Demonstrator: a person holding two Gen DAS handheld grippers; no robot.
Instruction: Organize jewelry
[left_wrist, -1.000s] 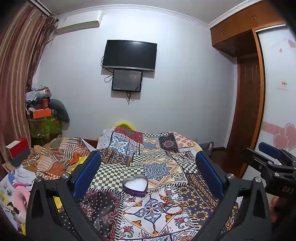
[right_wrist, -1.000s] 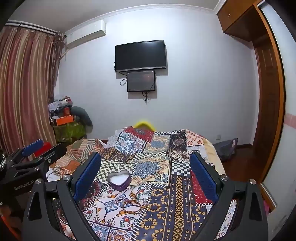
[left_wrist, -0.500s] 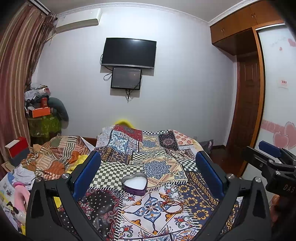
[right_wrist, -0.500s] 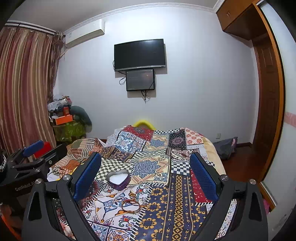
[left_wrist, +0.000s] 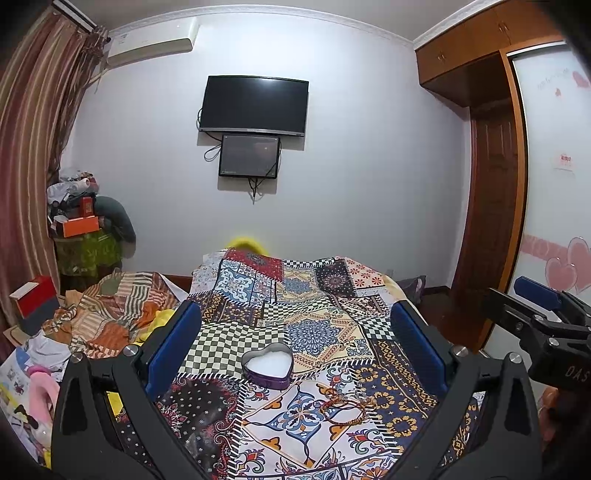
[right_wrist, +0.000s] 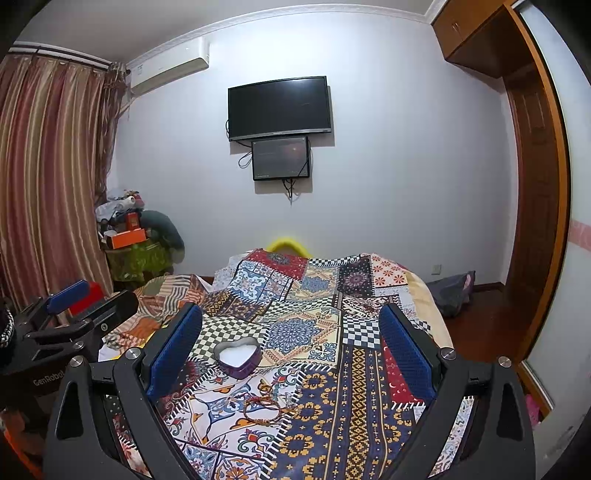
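A heart-shaped purple tin with a white inside lies open on the patchwork bedspread; it also shows in the right wrist view. Thin red and gold bracelets lie on the spread in front of it and to its right, also seen in the right wrist view. My left gripper is open and empty, above the near part of the bed. My right gripper is open and empty, to the right of the left one.
A striped blanket and loose clutter lie left of the bed. A stack of boxes and bags stands in the left corner. A TV hangs on the far wall. A wardrobe and door are at the right.
Both views have tilted slightly upward and drawn back a little; the tin and bracelets sit a bit lower in frame. Neither gripper has changed its opening.
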